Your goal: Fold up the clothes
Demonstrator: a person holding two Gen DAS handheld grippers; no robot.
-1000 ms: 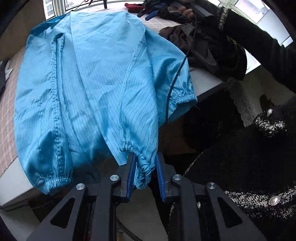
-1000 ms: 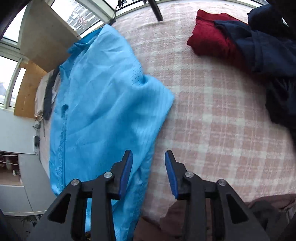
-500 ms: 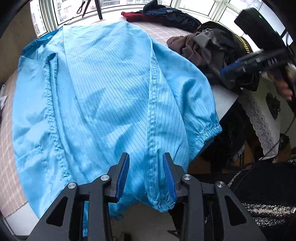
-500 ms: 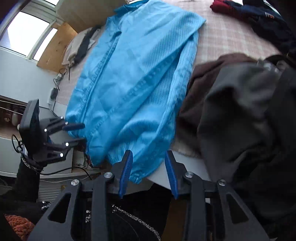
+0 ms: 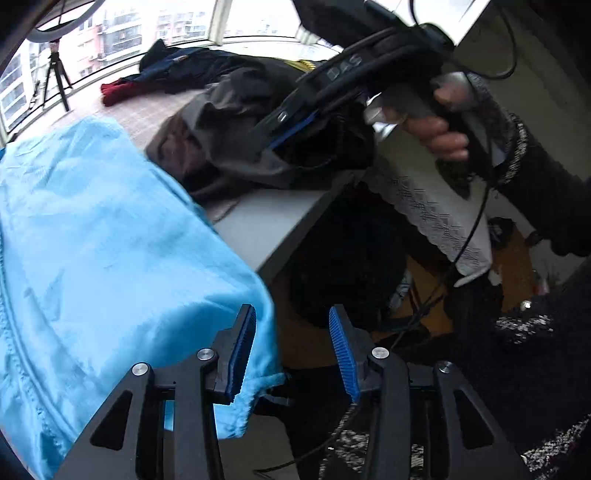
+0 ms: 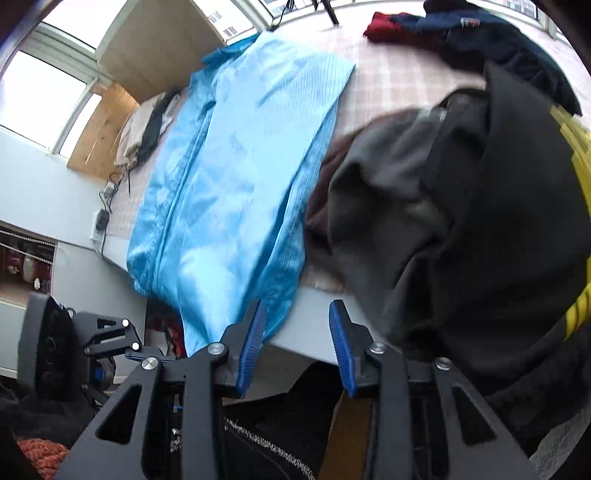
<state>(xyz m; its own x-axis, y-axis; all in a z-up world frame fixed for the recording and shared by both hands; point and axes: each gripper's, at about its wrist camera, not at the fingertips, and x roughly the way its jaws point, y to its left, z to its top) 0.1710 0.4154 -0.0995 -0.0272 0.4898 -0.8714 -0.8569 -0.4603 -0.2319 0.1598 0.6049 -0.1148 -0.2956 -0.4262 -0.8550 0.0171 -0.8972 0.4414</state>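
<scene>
Blue jacket lies spread flat on the checked tablecloth, front up, zip line running down its length, both sleeves folded in over the body. Fabric is shiny with thin pinstripes. Its lower hem and an elastic cuff hang over the near table edge.

Left gripper: jaws part open, have just been opening, nothing pressed between the pads; the left pad sits against the hanging cuff cloth, the right pad is clear of it. Right gripper: jaws part open, empty, hovering over the table edge just right of the jacket hem. In the left wrist view the right gripper is seen held up in a hand above the pile.

Right of the jacket, touching its side: pile of dark clothes, grey and brown on the near side, black with yellow stripes further right. It crowds that side of the jacket. Beyond the jacket, far corner: red garment and navy garment. Left of the jacket: beige cloth with a black strap, cables over the table edge. A tripod stands by the window past the jacket.
</scene>
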